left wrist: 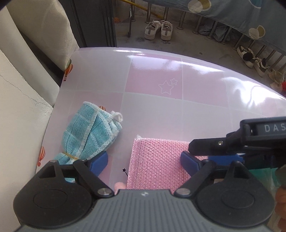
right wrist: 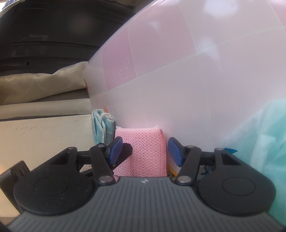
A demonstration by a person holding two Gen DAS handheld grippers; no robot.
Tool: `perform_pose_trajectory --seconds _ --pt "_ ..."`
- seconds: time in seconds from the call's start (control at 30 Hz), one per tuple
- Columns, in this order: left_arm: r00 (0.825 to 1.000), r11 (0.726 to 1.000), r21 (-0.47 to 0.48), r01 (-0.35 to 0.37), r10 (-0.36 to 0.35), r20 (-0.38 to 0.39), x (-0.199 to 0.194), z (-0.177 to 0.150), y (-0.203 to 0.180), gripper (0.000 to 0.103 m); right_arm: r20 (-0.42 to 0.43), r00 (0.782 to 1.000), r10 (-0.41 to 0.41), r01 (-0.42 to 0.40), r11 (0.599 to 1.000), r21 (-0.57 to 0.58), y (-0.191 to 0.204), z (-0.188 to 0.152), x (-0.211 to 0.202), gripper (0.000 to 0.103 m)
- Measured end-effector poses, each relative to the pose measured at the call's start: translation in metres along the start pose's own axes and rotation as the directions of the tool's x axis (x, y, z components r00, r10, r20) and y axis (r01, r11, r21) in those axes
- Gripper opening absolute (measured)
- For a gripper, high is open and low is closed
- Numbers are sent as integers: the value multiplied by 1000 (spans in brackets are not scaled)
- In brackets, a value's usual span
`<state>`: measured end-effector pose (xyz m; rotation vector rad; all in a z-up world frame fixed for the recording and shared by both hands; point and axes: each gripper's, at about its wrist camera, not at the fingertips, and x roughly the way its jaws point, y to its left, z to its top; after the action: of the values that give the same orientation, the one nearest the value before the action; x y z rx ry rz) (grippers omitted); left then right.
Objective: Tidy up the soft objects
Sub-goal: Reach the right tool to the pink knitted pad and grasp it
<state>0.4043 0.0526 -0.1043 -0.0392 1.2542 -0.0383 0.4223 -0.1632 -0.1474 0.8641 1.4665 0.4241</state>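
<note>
A pink knitted cloth (left wrist: 157, 160) lies flat on the pink-and-white checked table (left wrist: 153, 80). My left gripper (left wrist: 144, 162) hangs open over it, with its right pad on the cloth's right part. Its left pad is beside a light blue towel (left wrist: 89, 135) that is rolled and bound with a yellow rubber band. My right gripper (left wrist: 198, 153) reaches in from the right at the cloth's right edge. In the right wrist view the right gripper (right wrist: 145, 151) is open, with the pink cloth (right wrist: 143, 151) between its blue pads; a small gap shows at the right pad.
A mint-green sheer fabric (right wrist: 268, 142) lies to the right of the pink cloth. A cream cushion (left wrist: 44, 35) and a white wall ledge (left wrist: 21, 116) border the table's left edge. Beyond its far edge are white sneakers (left wrist: 159, 29) on a concrete floor, a metal railing and a hanging blue sheet (left wrist: 232, 10).
</note>
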Motion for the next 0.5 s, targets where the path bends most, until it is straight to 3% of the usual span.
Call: perform_pose_trajectory --seconds 0.27,0.4,0.5 --pt "999 998 -57 29 -30 -15 7 3 11 90 -8 1000 17 -17 1000 2 0 0 6 49" --pt "996 993 -78 86 -87 -13 2 5 13 72 -9 1000 13 -13 1000 -21 3 -1 3 39" --pt "997 994 -73 76 -76 0 -5 4 8 69 3 1000 22 -22 999 -28 6 -2 -1 36"
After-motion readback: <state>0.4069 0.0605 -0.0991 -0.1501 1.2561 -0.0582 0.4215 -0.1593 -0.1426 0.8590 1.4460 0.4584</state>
